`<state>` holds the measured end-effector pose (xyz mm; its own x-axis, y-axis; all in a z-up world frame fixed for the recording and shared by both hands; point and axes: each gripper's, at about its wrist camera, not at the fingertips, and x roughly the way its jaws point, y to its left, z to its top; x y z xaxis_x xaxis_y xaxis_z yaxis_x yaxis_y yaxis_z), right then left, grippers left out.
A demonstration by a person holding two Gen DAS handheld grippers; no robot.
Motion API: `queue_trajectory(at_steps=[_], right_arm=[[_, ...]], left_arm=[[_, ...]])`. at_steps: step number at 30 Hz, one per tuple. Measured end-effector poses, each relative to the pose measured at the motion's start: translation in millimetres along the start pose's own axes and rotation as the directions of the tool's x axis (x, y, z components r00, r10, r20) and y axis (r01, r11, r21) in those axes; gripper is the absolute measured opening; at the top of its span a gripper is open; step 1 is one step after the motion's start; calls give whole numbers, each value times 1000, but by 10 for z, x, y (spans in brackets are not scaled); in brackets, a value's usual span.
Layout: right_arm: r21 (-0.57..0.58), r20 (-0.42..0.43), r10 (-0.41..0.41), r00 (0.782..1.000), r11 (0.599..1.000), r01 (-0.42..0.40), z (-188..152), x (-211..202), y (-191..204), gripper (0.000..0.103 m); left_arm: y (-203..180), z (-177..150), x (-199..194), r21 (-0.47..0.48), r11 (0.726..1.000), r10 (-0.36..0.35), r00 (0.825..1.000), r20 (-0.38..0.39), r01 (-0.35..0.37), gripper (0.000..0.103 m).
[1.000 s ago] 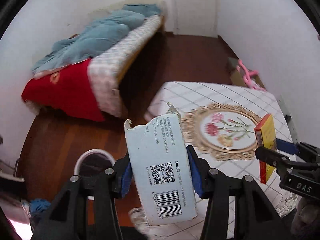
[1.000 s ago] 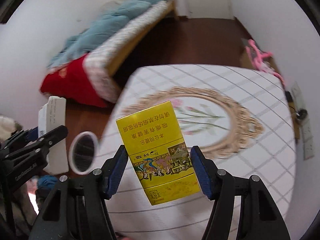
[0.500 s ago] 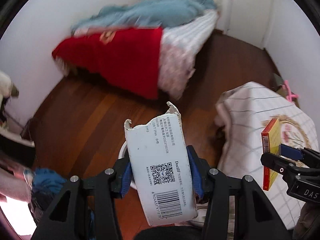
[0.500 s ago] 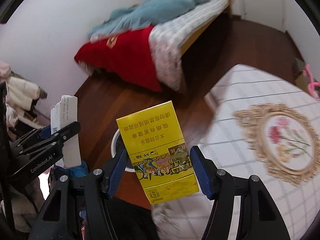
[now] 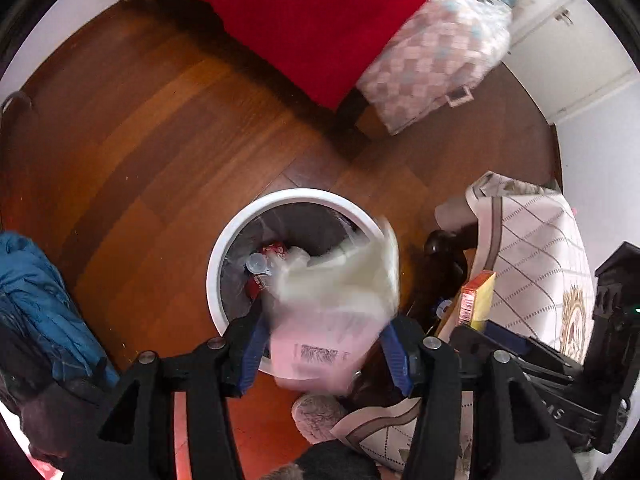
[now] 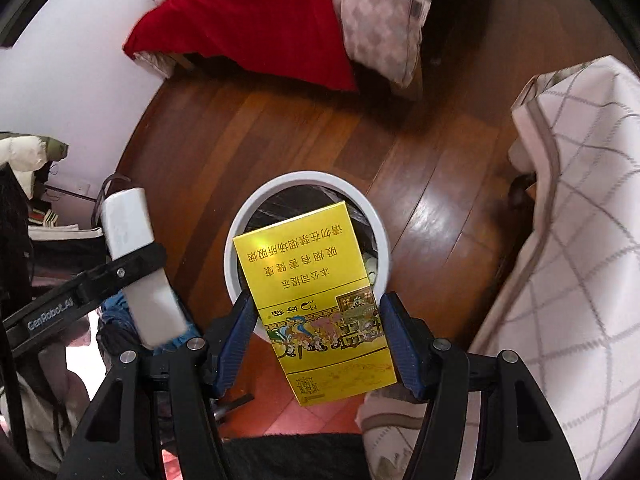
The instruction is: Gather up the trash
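I count 2 boxes and 1 bin. My left claw carries 1 white torn-topped cardboard box with a barcode, blurred in its own view; whether the blue pads press it or have parted from it I cannot tell, though from the right wrist view the same box sits under the black arm of that claw. My right claw is clamped on 1 flat yellow cardboard pack printed with red characters and a colourful picture, both blue pads against its long edges. Below both boxes stands 1 round white-rimmed waste bin lined with a clear bag on the brown wooden floor; inside it lie a red can and a clear plastic cup. Each box hangs above the bin's mouth and hides part of it. Around me are a bed with a red blanket and checked sheet, a desk under a white cloth with a grey diamond grid to the right, and a blue garment to the left. Both claws point steeply down, side by side, the left one just left of the right.
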<state>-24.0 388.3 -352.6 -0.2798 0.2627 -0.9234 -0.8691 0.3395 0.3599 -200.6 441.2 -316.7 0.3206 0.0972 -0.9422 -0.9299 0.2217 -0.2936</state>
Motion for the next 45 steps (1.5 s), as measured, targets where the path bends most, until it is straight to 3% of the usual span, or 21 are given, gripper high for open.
queue_trajectory(at_steps=[1, 2, 3, 6, 8, 13, 18, 23, 27, 33, 45], right_arm=[[10, -8, -2, 1000, 1000, 2, 27, 55, -13, 65], [17, -22, 6, 1000, 1000, -6, 68, 139, -25, 65], [22, -41, 15, 999, 1000, -14, 110, 227, -39, 65], [45, -73, 42, 996, 998, -38, 225, 372, -72, 66], [59, -81, 80, 993, 995, -76, 267, 416, -98, 88], [21, -46, 99, 994, 995, -98, 252, 256, -76, 103], [-59, 23, 6, 1000, 998, -4, 2, -165, -10, 103], [-132, 91, -106, 990, 984, 117, -292, -603, 84, 103], [-160, 120, -112, 986, 978, 130, -487, -926, 140, 103], [-164, 152, -54, 987, 983, 79, -768, -1454, 201, 103], [-222, 181, 119, 976, 972, -78, -1305, -2579, 430, 103]], left_arm=[[30, 15, 22, -14, 1000, -3, 1000, -1, 3, 72], [65, 20, 33, -31, 1000, -4, 1000, 1, 4, 94], [105, 25, 39, -45, 999, 5, 1000, 2, -5, 102], [201, 9, -8, -66, 997, 44, 999, 8, -44, 102], [244, -43, -92, -76, 994, 79, 996, 30, -77, 102], [308, -217, -358, -98, 980, 183, 978, 102, -174, 102], [222, -535, -629, -102, 970, 236, 961, 142, -223, 102], [13, -841, -825, -71, 961, 274, 948, 160, -266, 102], [-161, -1038, -1010, -49, 963, 271, 947, 174, -267, 102], [-368, -1266, -1416, -24, 967, 251, 943, 217, -252, 102], [-659, -1649, -2366, 16, 993, 110, 952, 284, -120, 102]])
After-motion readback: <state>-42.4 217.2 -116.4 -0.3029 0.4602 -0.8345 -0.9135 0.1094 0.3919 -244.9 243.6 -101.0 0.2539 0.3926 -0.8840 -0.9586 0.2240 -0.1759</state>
